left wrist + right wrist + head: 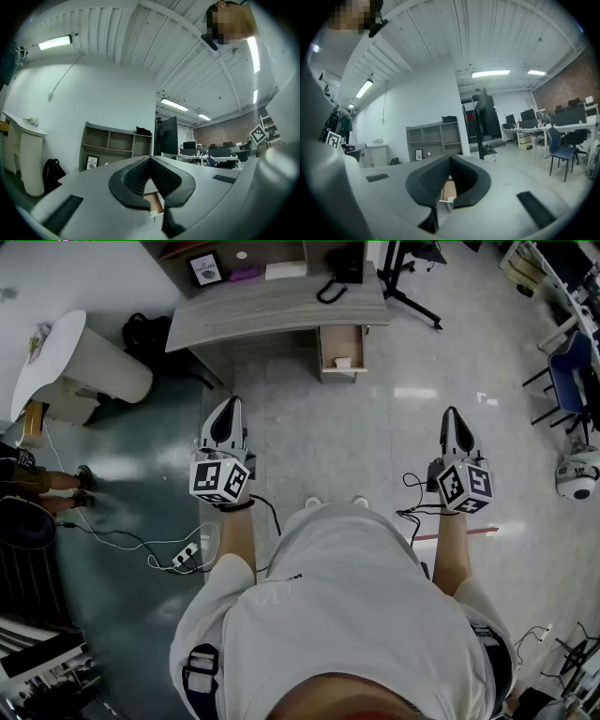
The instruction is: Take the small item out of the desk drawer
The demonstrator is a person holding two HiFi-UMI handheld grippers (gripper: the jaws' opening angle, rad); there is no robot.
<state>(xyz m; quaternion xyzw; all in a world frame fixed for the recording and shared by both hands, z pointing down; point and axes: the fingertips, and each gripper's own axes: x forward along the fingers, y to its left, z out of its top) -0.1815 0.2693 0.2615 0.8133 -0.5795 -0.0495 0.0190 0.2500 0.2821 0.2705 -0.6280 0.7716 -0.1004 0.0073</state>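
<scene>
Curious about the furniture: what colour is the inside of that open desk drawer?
Light wood-brown; the drawer shows best in the head view.

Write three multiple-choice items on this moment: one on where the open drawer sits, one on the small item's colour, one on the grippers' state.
1. In the head view, the open drawer is where on the desk?
A. under its left end
B. under its right end
C. on its top

2. The small item in the drawer is:
A. red
B. black
C. white

3. The left gripper and right gripper are:
A. both shut, empty
B. both wide open
C. shut on the item

1 B: the drawer stands open below the desk's right end.
2 C: it shows white on the drawer floor.
3 A: each gripper view shows its jaws together, nothing between.
</scene>
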